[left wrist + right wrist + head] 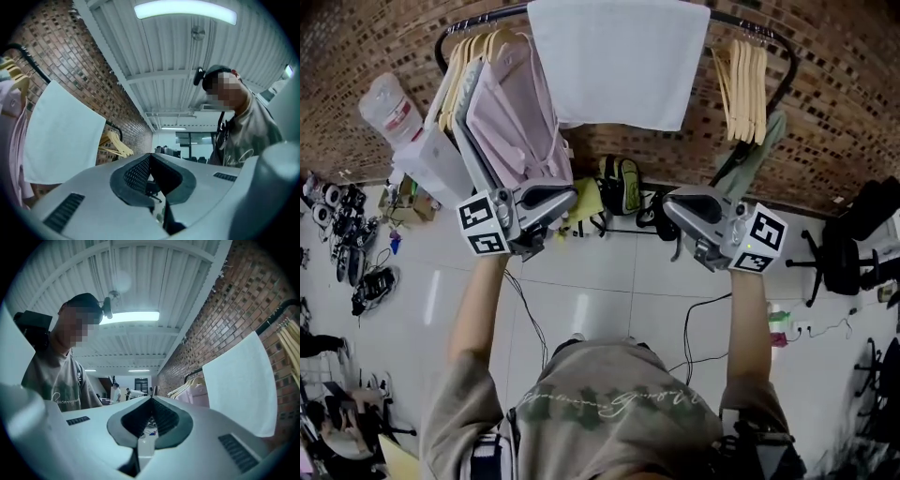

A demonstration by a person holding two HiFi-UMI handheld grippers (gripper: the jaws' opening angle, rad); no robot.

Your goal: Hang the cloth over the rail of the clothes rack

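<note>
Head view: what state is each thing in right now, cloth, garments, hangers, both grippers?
white cloth, draped over the rail, no gripper on it.
pink garments, hanging on hangers at the rail's left.
wooden hangers, bare, bunched at the rail's right.
left gripper, shut, empty.
right gripper, shut, empty.

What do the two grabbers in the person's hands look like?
Both the left gripper and right gripper have smooth light-grey shells with dark ribbed pads inside. Each carries a white cube with black square markers. The person wears a grey short-sleeved T-shirt.
</note>
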